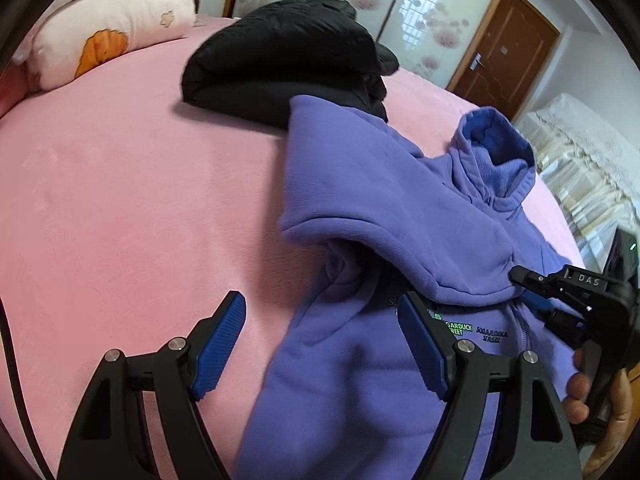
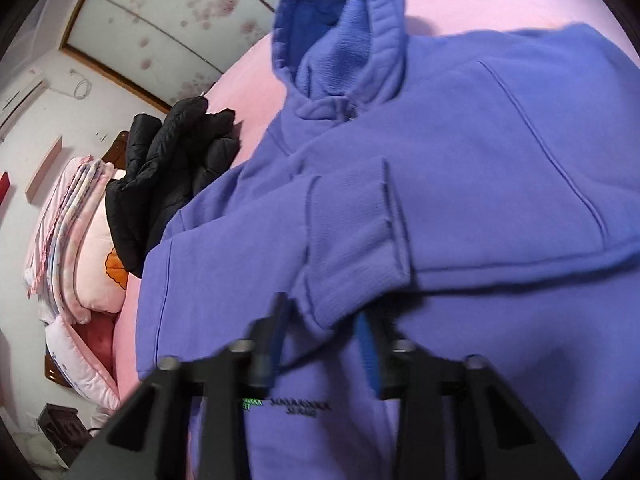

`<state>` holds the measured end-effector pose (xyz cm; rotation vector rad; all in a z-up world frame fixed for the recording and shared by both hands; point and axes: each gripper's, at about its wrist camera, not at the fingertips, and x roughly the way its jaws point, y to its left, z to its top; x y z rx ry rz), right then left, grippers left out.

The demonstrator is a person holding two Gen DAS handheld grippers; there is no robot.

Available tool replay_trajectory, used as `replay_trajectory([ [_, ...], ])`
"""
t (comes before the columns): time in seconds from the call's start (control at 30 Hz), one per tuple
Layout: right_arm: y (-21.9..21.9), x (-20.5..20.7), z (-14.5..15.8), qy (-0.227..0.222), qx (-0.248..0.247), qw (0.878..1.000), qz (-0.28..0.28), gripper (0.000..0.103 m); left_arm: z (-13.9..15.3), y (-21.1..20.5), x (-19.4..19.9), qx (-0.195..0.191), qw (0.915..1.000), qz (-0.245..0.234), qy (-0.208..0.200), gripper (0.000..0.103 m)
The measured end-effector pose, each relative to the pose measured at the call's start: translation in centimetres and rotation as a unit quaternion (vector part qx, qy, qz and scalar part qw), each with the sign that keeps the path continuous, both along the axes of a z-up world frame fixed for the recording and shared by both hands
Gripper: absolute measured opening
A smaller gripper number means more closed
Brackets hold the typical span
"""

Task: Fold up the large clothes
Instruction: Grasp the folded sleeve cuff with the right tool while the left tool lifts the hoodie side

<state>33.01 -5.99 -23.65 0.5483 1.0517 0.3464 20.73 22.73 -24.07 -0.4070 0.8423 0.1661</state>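
Purple hoodie (image 1: 384, 200) on pink bed (image 1: 120, 200), sleeve cuff (image 2: 352, 240) folded across; left tool (image 1: 320, 344) spread wide, empty; right tool (image 2: 320, 344) narrowly parted around cuff edge, grip uncertain.

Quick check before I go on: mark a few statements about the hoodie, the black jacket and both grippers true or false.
1. The purple hoodie lies on a pink bed. True.
2. The left gripper is clamped on a sleeve. False: it is open, nothing pinched.
3. The black jacket lies folded beyond the hoodie. True.
4. The hoodie is folded into a neat square. False: it is only partly folded.
5. The right gripper has the ribbed cuff at its fingertips. True.
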Motion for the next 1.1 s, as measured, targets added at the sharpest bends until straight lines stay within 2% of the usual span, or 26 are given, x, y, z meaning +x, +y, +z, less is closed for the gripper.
replay_trajectory([
  [0.07, 0.7, -0.4, 1.6, -0.033, -0.016, 0.999, 0.012, 0.016, -0.1, -0.2, 0.9, 0.001, 1.0, 0.0, -0.002, 0.077],
  [0.17, 1.5, -1.3, 5.6, -0.11, -0.032, 0.993, 0.032, 0.015, -0.3, -0.5, 2.3, -0.008, 0.9999, 0.006, -0.008, 0.077],
  [0.27, 2.0, -1.7, 10.1, -0.181, -0.046, 0.981, 0.044, 0.015, -0.2, -0.9, 3.6, -0.016, 0.9997, 0.009, -0.016, 0.077],
  [0.33, 1.9, -1.7, 12.6, -0.218, -0.058, 0.973, 0.045, 0.015, -0.2, -1.3, 4.7, 0.003, 0.9997, 0.025, -0.005, 0.077],
  [0.4, 1.6, -1.3, 14.4, -0.246, -0.075, 0.966, 0.038, 0.015, -0.2, -1.2, 5.4, 0.016, 0.9988, 0.046, 0.01, 0.071],
  [0.47, 0.6, -0.6, 15.6, -0.258, -0.083, 0.962, 0.022, 0.015, -0.4, -0.5, 6.0, 0.001, 0.9976, 0.067, 0.019, 0.052],
  [0.53, -0.7, 0.0, 15.9, -0.265, -0.09, 0.96, 0.004, 0.015, -0.9, 0.4, 6.3, -0.025, 0.9962, 0.079, 0.027, 0.047],
  [0.63, -2.8, 1.6, 14.5, -0.245, -0.098, 0.965, -0.011, 0.015, -1.4, 0.7, 6.3, -0.052, 0.9953, 0.076, 0.03, 0.038],
  [0.7, -3.6, 2.5, 12.3, -0.213, -0.121, 0.969, -0.02, 0.015, -1.4, 0.2, 6.4, -0.04, 0.9961, 0.07, 0.036, 0.038],
  [0.83, -5.6, 2.7, 8.1, -0.159, -0.14, 0.976, -0.061, 0.015, -2.0, -0.5, 6.5, -0.028, 0.9963, 0.06, 0.054, 0.05],
  [0.97, -7.7, 1.5, 4.7, -0.115, -0.151, 0.976, -0.104, 0.015, -2.4, -1.6, 6.5, -0.002, 0.9975, 0.039, 0.059, 0.05],
  [1.1, -7.6, -0.1, 1.7, -0.087, -0.191, 0.97, -0.12, 0.015, -2.6, -2.3, 6.8, 0.018, 0.9973, 0.03, 0.065, 0.048],
])
